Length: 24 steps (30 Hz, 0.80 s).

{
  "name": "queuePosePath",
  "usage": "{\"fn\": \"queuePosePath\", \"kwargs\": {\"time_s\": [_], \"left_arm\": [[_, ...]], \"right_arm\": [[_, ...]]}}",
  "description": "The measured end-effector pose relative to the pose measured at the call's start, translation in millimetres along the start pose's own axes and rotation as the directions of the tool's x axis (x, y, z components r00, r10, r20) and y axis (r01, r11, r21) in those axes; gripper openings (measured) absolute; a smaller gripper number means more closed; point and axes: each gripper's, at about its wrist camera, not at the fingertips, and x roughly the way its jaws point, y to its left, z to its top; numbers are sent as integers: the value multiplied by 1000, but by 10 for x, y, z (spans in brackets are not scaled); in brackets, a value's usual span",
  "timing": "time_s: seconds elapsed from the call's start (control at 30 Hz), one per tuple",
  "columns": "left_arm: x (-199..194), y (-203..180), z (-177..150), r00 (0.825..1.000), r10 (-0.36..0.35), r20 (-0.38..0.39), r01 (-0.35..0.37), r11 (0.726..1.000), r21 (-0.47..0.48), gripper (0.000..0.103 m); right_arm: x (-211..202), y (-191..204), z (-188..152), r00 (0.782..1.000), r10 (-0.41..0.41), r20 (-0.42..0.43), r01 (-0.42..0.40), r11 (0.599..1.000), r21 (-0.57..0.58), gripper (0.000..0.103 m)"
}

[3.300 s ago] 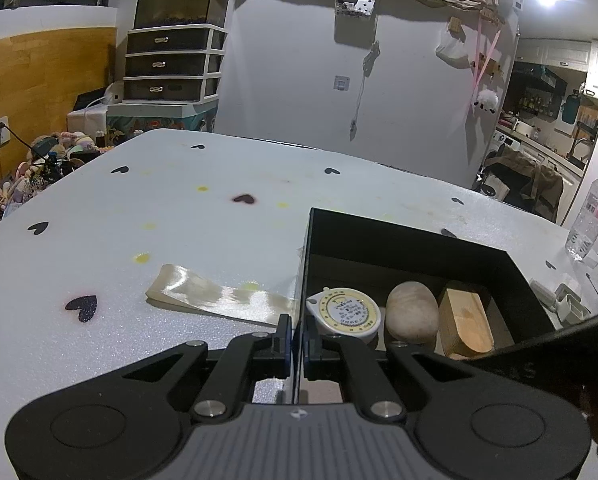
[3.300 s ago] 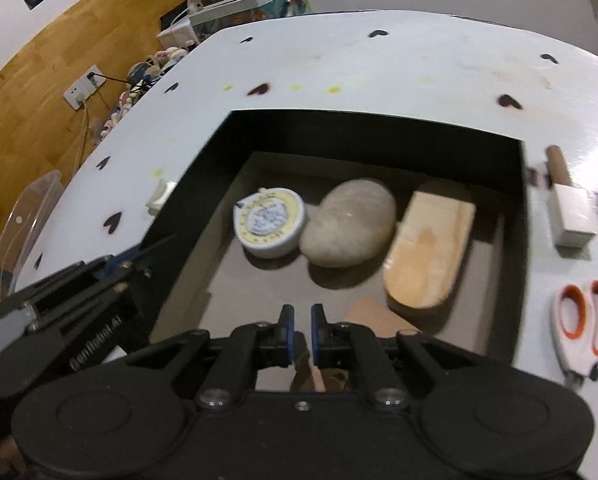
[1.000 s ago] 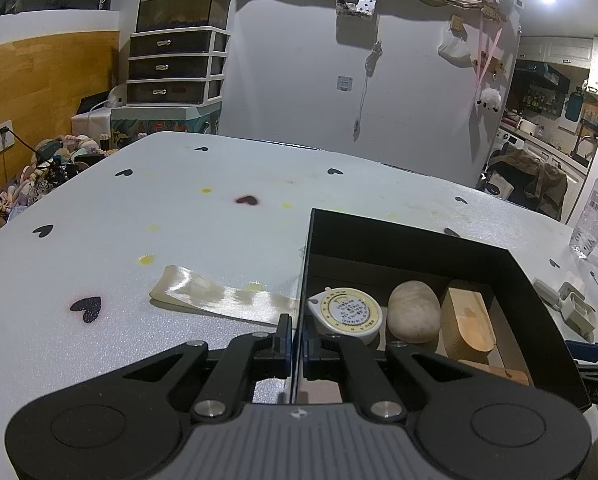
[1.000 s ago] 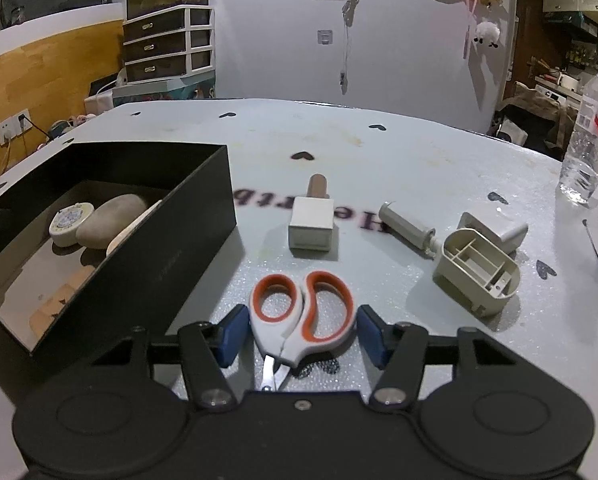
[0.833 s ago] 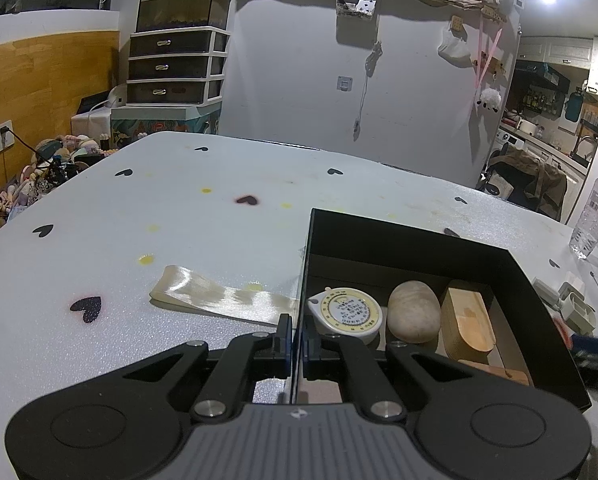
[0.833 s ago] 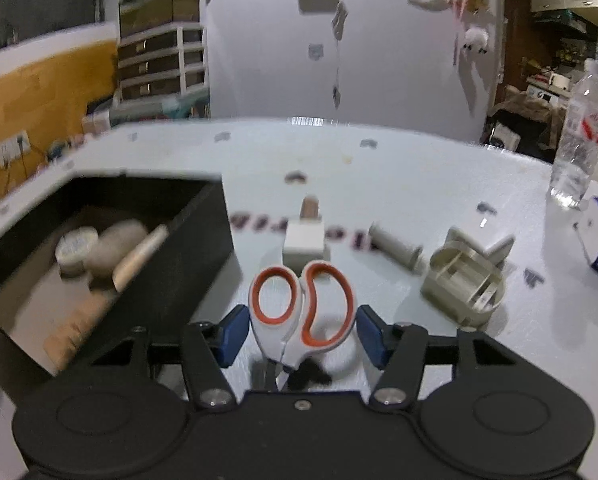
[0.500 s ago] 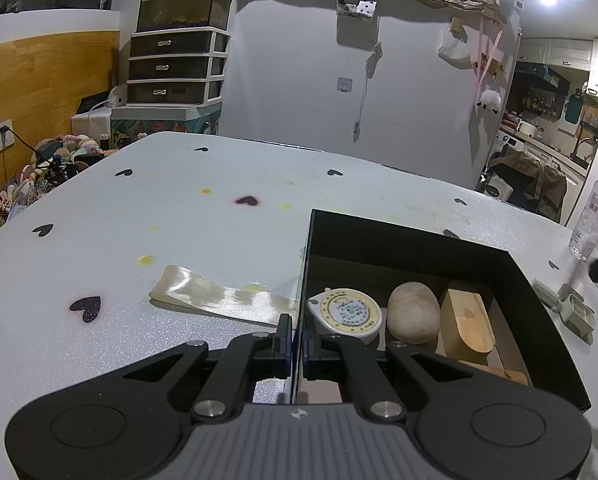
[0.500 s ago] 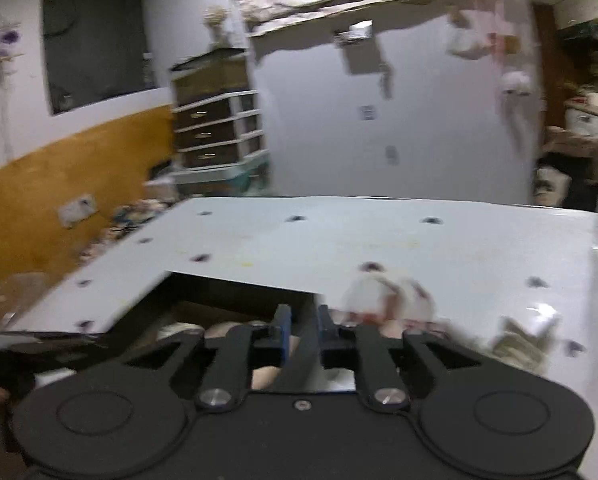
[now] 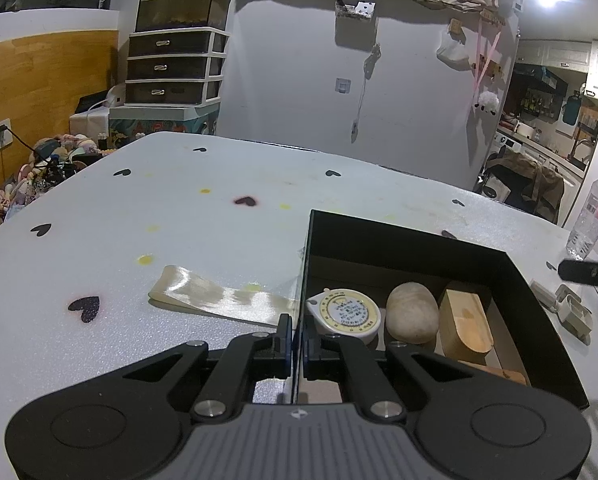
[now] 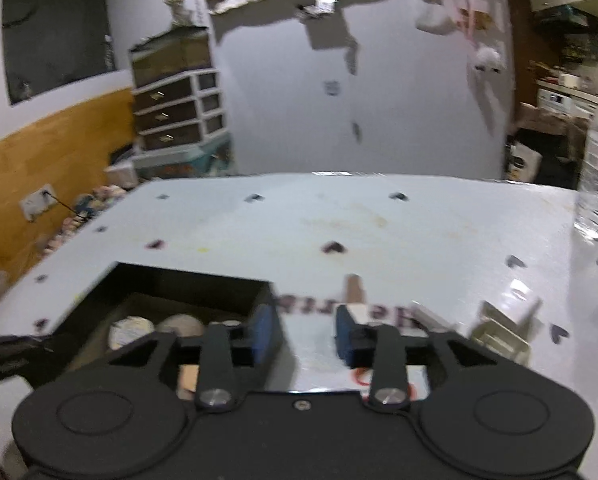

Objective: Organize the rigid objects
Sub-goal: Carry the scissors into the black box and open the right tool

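A white desk (image 9: 219, 240) printed with small black hearts stands before a grey wall, with a stack of plastic drawers (image 9: 175, 68) at the far left. On the desk sits an open black box (image 9: 419, 256). Inside, side by side from left to right, lie a round tape measure (image 9: 349, 313) with a yellow label whose print is too small to read, a smooth stone (image 9: 413, 312) and a wooden block (image 9: 467, 322). The left hand-held gripper (image 9: 297, 340) pinches the box's near-left wall between its closed fingers; a cream ribbon (image 9: 219, 296) lies just outside that wall. The right hand-held gripper (image 10: 305, 338) hovers with its blue-padded fingers (image 10: 263, 334) spread wide and nothing between them. Beneath it, orange scissor handles (image 10: 359, 378) show on the desk outside the box. Dark lettering on the desk (image 10: 307, 304) is blurred and unreadable. A water bottle (image 9: 591, 216) stands at the right edge.
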Motion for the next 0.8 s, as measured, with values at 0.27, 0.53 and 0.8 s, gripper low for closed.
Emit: {"fn": "queuePosePath", "kwargs": {"time_s": [0.27, 0.53, 0.8], "left_arm": [[13, -13, -14, 1000, 1, -1, -1, 1000, 4, 4], [30, -22, -19, 1000, 8, -2, -8, 1000, 7, 4], [70, -23, -29, 1000, 13, -7, -13, 1000, 7, 4]], "right_arm": [[248, -208, -296, 996, -48, -77, 36, 989, -145, 85], [459, -236, -494, 990, -22, -143, -8, 979, -204, 90], [444, -250, -506, 993, 35, -117, -58, 977, -206, 67]]}}
